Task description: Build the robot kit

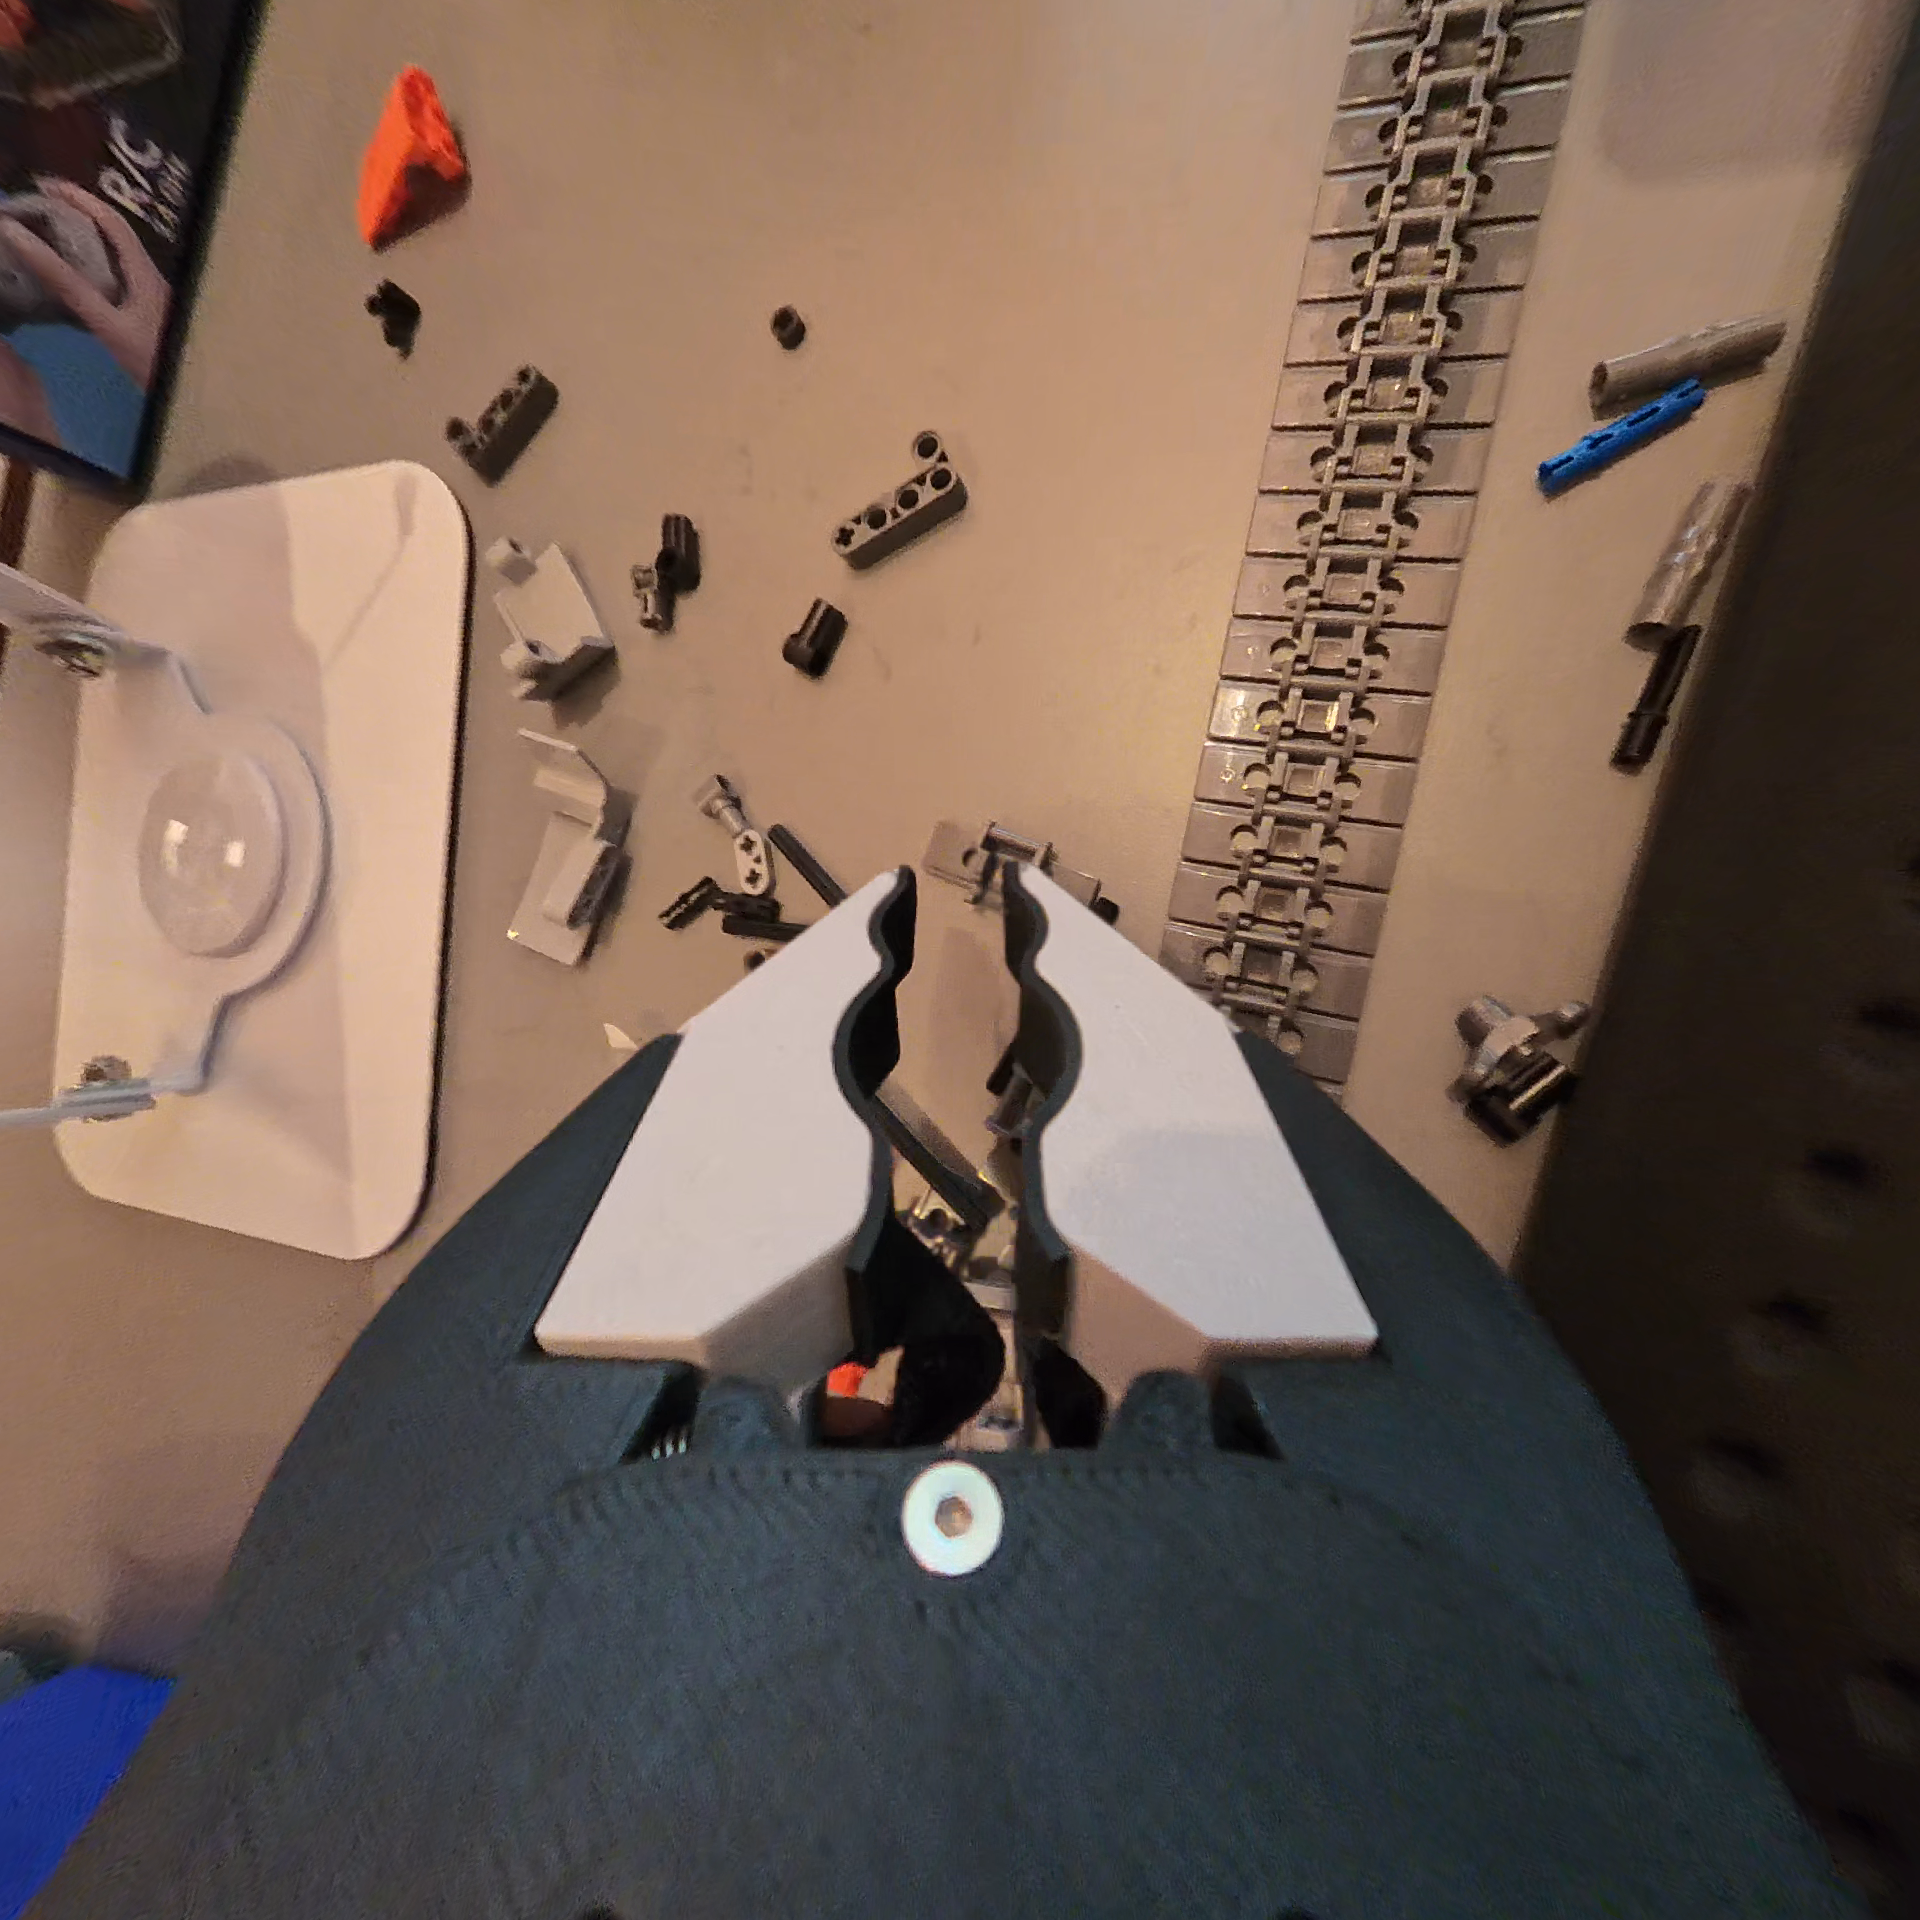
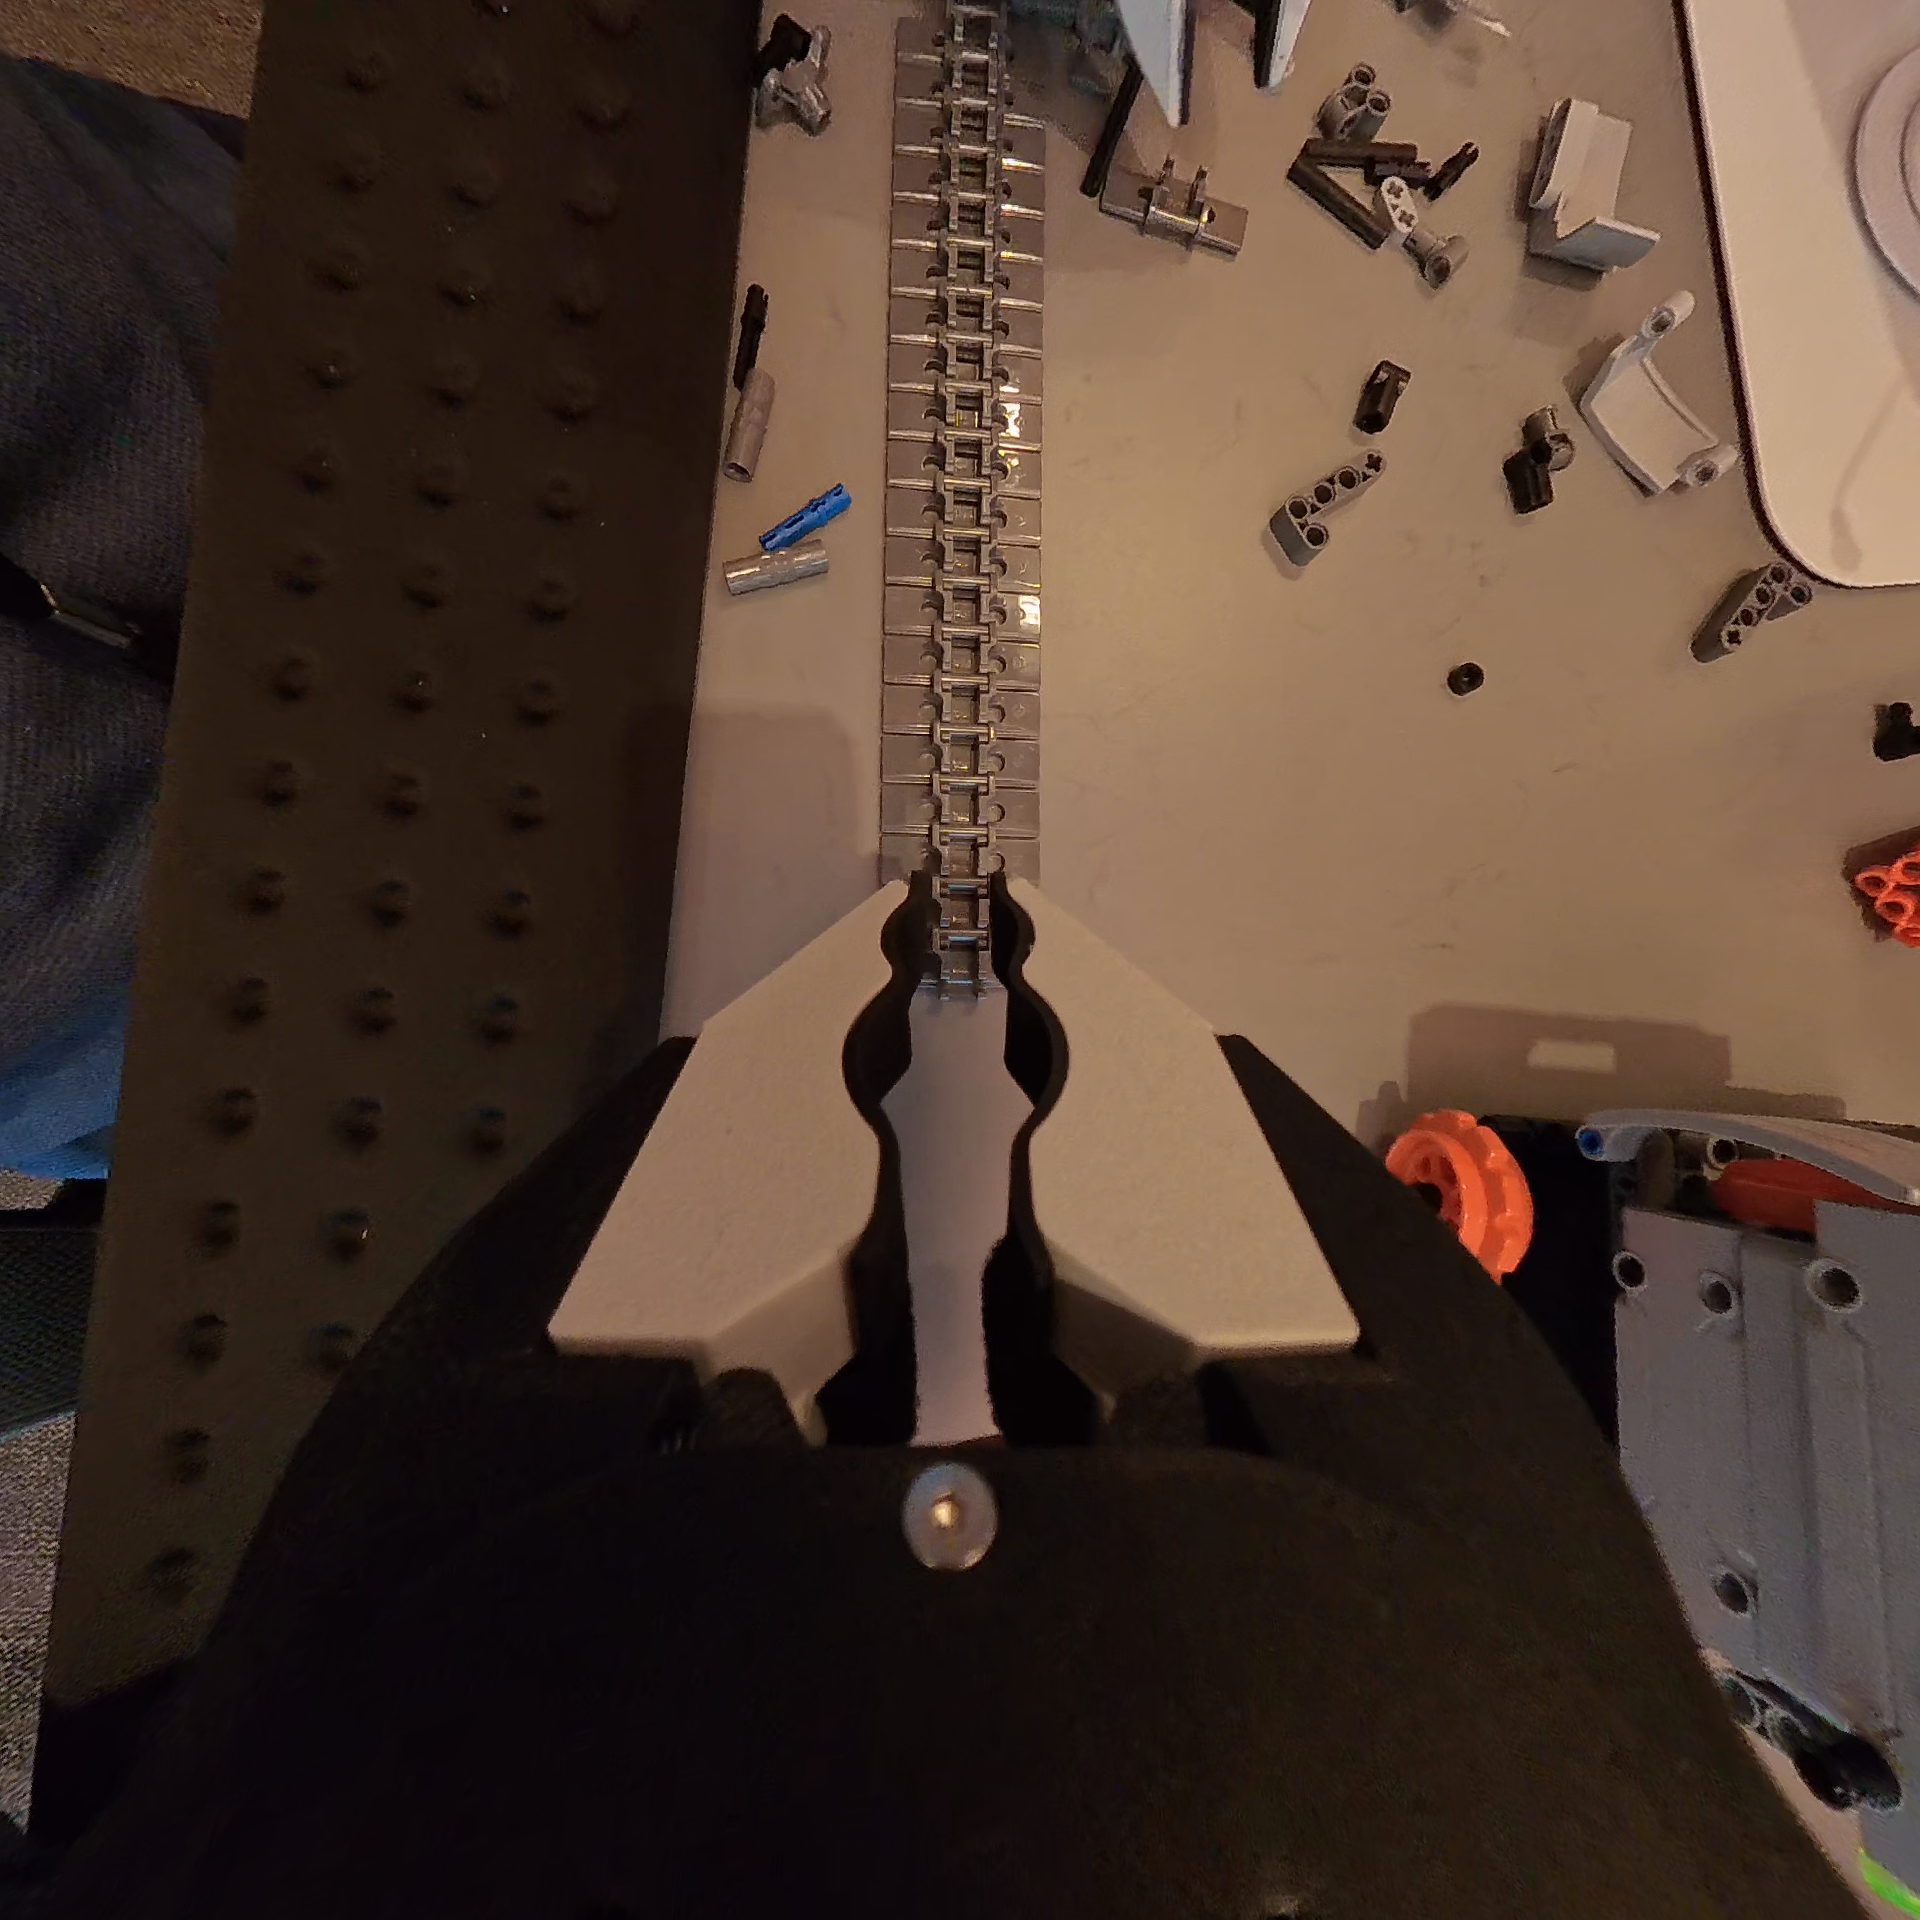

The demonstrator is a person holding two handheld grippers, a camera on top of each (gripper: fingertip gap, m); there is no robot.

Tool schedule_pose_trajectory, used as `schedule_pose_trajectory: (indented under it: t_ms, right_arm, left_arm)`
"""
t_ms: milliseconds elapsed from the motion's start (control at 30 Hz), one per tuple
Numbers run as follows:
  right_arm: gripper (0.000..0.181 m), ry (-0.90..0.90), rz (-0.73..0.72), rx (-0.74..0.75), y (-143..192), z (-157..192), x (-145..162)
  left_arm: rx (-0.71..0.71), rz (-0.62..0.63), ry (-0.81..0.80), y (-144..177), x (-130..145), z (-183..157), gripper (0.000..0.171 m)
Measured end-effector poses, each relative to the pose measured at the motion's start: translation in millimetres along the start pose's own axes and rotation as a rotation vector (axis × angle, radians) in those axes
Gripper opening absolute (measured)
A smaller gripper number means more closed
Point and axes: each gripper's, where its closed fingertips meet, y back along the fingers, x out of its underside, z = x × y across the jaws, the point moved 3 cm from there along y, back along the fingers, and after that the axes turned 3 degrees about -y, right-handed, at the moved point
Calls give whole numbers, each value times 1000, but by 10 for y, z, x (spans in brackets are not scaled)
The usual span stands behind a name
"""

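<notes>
A long grey track chain [image 2: 964, 468] lies flat on the beige table, running away from me. My right gripper [image 2: 961, 883] is closed onto the chain's near end, with its tips pressed against either side of the raised middle links. The chain also shows in the left wrist view [image 1: 1351, 582]. My left gripper [image 1: 958, 883] hovers with a narrow gap between its tips and holds nothing. A single loose grey track link [image 1: 1013, 857] lies just beyond those tips, among small black and grey parts. The left gripper also shows at the top of the right wrist view [image 2: 1224, 99].
A dark studded plate [image 2: 416, 727] runs beside the chain. A white base with a clear dome [image 1: 312, 831] stands left of the left gripper. Loose beams, pins, a blue pin [image 2: 805, 516] and an orange piece [image 1: 405, 156] lie scattered. A grey model [image 2: 1766, 1403] with an orange wheel [image 2: 1460, 1205] sits near right. There is about 20 cm between the tips of the two grippers.
</notes>
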Motion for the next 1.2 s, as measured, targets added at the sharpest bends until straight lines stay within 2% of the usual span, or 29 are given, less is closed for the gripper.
schedule_pose_trajectory:
  t_ms: [67, 167, 400, 533, 667, 833, 933, 1100, 1200]
  right_arm:
    - [9, 3, 4, -1, -12, 0, 0]
    - [9, 8, 0, -1, -14, 5, -11]
    - [9, 0, -9, 16, -1, -36, -5]
    - [11, -6, -28, 42, -6, -80, -55]
    - [17, -33, -73, 80, -79, -167, -173]
    - [10, -59, -55, 127, -295, -313, -215]
    - [12, -63, -54, 142, -380, -359, -238]
    - [0, -46, -31, 204, -556, -481, -246]
    - [0, 2, -6, 203, -675, -459, -266]
  left_arm:
    - [24, 49, 3, -51, 42, -56, 22]
    - [46, 67, 1, -108, 36, -103, 20]
    - [67, 42, -55, -242, -142, -150, 5]
    - [107, 25, -122, -353, -345, -201, 5]
    - [165, -28, -248, -516, -682, -341, 5]
    - [181, -72, -378, -673, -991, -445, 5]
    - [180, -90, -405, -663, -1033, -475, 7]
    - [174, -107, -399, -571, -992, -496, 6]
    - [194, -95, -399, -588, -947, -531, 5]
